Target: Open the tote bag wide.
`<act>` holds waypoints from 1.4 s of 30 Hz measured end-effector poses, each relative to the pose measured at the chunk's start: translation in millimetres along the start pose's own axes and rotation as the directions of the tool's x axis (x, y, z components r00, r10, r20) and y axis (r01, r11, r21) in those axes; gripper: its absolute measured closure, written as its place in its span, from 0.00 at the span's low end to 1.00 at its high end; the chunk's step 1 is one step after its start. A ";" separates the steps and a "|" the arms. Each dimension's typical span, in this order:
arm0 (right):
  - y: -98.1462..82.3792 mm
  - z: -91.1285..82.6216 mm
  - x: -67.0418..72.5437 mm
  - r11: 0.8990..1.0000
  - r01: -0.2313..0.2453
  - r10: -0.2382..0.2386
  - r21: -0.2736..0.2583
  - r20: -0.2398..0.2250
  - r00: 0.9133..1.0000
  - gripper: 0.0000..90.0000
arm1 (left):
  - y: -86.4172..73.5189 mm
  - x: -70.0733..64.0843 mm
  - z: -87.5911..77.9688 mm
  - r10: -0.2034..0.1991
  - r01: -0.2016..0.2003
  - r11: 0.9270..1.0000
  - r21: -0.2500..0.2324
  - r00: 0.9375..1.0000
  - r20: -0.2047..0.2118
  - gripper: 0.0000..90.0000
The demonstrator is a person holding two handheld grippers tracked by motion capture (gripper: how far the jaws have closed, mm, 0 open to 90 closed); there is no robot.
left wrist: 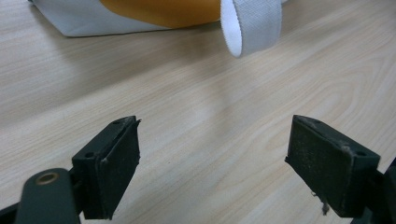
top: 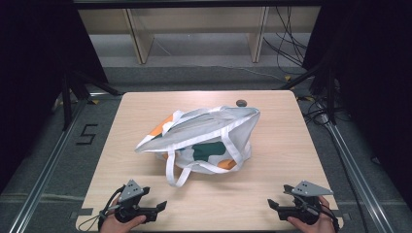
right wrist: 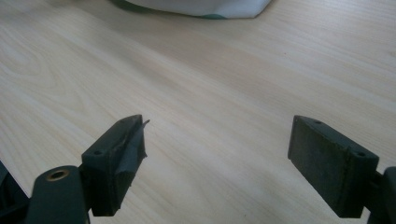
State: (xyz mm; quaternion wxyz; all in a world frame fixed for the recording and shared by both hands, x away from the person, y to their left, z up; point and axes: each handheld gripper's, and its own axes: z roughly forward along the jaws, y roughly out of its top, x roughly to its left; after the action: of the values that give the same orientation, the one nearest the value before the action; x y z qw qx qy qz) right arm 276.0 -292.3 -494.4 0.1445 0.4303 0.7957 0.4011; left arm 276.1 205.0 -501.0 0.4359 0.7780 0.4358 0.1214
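Pale wood table [top: 291, 145]: a tote bag [top: 204, 141] is slumped mid-table. Left gripper [top: 156, 208] and right gripper [top: 273, 206] are held released at the near edge. Probably the strap [top: 175, 172] should be gripped squarely.

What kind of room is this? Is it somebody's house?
Probably not a house. It looks like a lab or recording space: a bare wooden table with dark curtains on both sides, loose cables on the floor, and metal rails beside the table.
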 end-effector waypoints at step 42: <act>135.5 -12.3 7.0 0.936 0.243 -0.257 -0.254 -0.023 0.966 1.00 | 79.7 15.4 -24.5 0.150 -0.146 0.982 -0.124 0.988 0.021 1.00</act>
State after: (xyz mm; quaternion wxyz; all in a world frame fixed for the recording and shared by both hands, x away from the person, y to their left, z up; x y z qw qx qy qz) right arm 341.9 -251.3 -382.5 0.2248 0.2925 0.7909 0.4882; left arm 316.9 211.9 -427.0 0.4789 0.7821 0.3618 0.1679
